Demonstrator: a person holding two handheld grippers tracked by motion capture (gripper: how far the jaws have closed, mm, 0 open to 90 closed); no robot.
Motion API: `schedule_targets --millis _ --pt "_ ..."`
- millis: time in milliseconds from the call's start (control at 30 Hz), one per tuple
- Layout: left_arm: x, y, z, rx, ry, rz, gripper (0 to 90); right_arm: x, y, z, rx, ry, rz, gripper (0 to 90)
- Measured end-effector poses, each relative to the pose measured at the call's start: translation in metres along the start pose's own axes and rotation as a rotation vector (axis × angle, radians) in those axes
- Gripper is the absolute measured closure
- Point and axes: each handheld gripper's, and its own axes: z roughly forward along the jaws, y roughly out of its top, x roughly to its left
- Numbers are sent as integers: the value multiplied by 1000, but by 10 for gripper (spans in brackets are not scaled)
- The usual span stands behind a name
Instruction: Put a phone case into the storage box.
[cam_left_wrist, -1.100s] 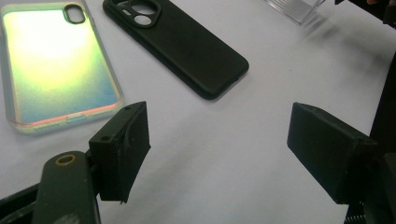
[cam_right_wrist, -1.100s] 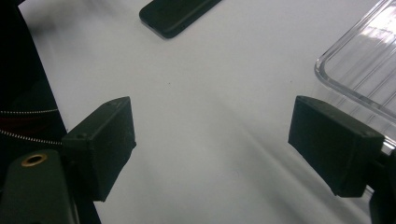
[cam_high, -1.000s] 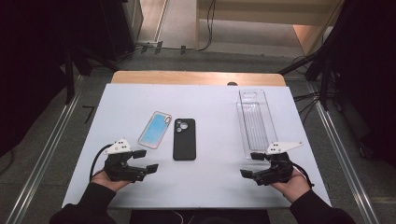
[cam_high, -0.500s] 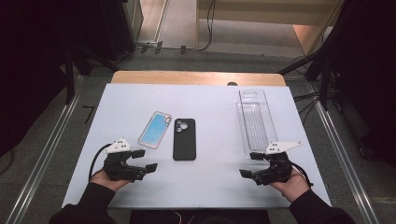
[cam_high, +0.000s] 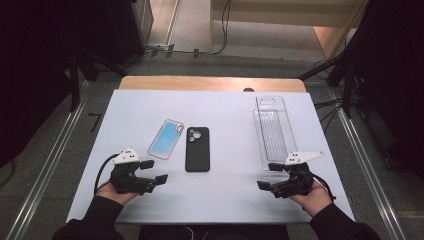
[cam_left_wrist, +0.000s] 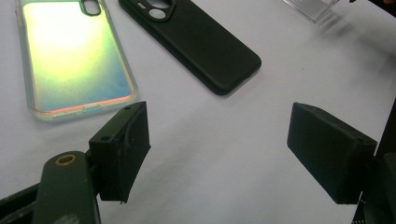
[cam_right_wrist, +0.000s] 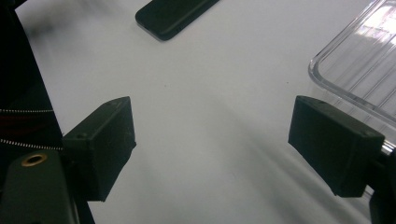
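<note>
Both grippers rest on the white table (cam_high: 225, 200), jaws wide and empty: left gripper (cam_left_wrist: 217, 154) near the iridescent case (cam_left_wrist: 70, 56) and black case (cam_left_wrist: 201, 42), right gripper (cam_right_wrist: 210, 149) beside the clear tray (cam_right_wrist: 369, 60). Risk: flat, slick cases may skid under a shallow pinch.

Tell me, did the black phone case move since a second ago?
No. The black phone case lies in the same spot beside the shiny phone case, just as far from the clear tray as before.

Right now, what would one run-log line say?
left gripper: jaws open, empty | right gripper: jaws open, empty | black case, iridescent case, clear tray: untouched
</note>
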Motion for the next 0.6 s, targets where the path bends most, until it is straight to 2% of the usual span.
schedule_targets --millis 200,333,600 --pt "0 0 0 5 4 -1 216 -1 0 -1 -3 -8 0 128" --pt "1 1 -1 -2 9 -15 216 -1 0 -1 0 -9 -3 128" --pt "0 1 0 6 19 -11 216 -1 -1 -1 4 -9 5 128"
